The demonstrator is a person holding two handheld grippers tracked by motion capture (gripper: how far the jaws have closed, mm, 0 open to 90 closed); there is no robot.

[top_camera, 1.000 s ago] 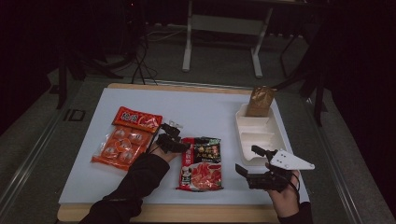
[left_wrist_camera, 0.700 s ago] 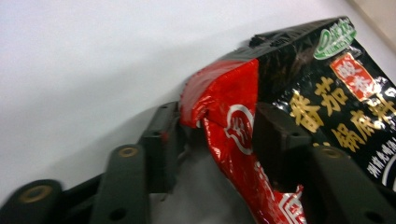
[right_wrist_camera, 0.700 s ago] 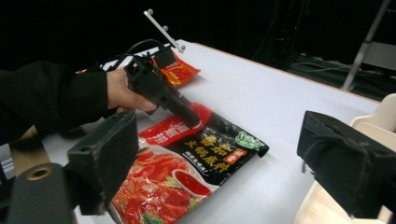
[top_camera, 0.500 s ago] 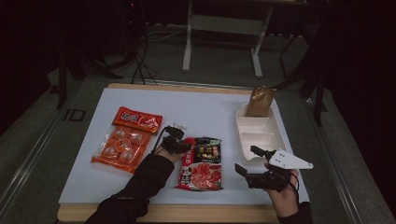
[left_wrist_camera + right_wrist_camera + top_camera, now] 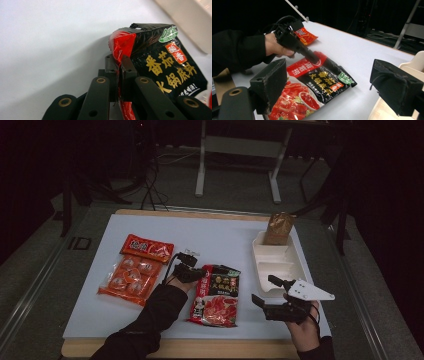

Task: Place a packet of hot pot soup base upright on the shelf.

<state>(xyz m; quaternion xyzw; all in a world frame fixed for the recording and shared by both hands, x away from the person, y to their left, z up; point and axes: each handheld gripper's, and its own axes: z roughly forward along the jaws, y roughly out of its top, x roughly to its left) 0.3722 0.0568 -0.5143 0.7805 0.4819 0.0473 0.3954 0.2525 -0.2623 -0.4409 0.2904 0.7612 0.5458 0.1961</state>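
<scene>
Right tongs [image 5: 266, 291] sit nearest, low on the right of the table [image 5: 225, 237], jaws spread wide and holding nothing, just beside the near end of the white tray [image 5: 275, 265]. In the right gripper view the same tongs [image 5: 329, 85] frame the pouch [image 5: 314, 87] between their pads without touching it.

Left tongs [image 5: 197, 272] have just been closing and now pinch the upper left corner of the pouch [image 5: 217, 295], a red-and-black soup-base packet lying flat mid-table, between the orange pack [image 5: 135, 270] and the tray. In the left gripper view the tongs [image 5: 119, 66] meet on the red edge of the pouch [image 5: 160, 65], which is lifted and folded up off the surface while the rest droops away.

Judging by that droop, the pouch is soft and floppy, a glossy film likely to be slippery, with a filling that will sag and swing once raised. It looks moderately heavy for its size, so a grip on one corner may slide or peel. The flat sealed seam along the top is the soundest place to hold; the bulging middle would squash and slip. A second hold from the right tongs on the opposite corner would keep it level.

Farther off, a brown packet [image 5: 279, 227] stands in the tray's far compartment.
</scene>
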